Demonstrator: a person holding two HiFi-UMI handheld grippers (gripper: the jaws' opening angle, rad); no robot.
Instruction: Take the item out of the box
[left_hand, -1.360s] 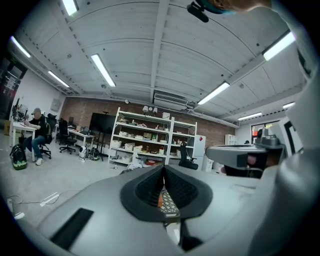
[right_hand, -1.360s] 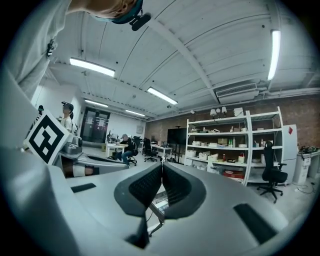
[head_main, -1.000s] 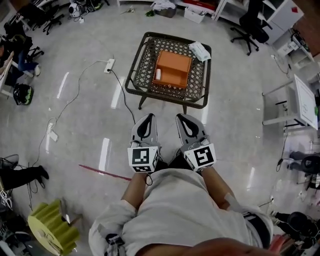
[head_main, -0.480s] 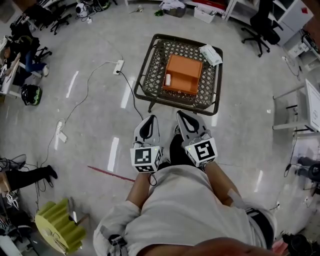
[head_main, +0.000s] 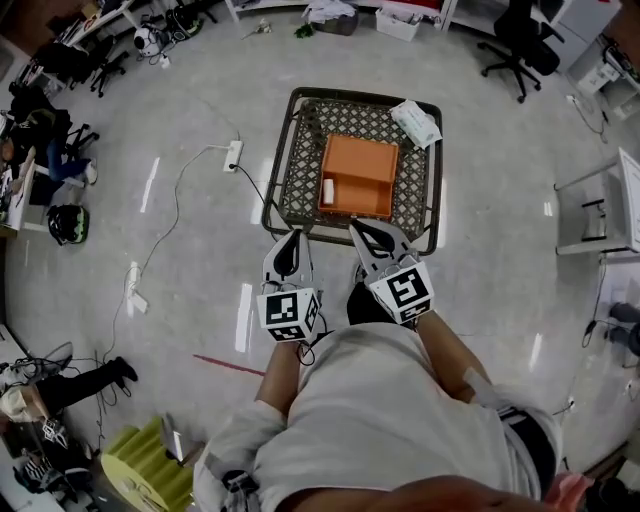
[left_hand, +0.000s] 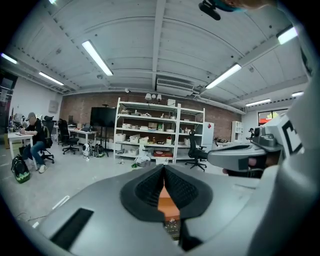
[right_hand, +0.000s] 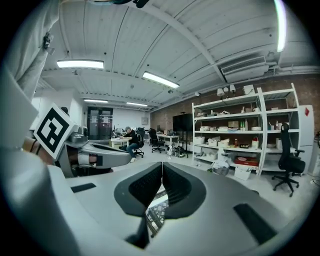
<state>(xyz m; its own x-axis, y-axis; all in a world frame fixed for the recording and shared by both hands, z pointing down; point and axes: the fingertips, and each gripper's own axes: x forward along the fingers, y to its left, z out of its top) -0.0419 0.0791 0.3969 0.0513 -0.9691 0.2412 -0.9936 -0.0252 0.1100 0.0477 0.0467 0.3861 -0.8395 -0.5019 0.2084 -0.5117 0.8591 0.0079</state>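
Box (head_main: 360, 168) mid-table (head_main: 298, 172); left gripper (head_main: 292, 234), right gripper (head_main: 356, 226) pressed together, empty, by near rim.

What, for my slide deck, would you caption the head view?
Person at a lattice table bearing an orange box with a white item inside; left gripper and right gripper shut, empty.

No legible text anywhere
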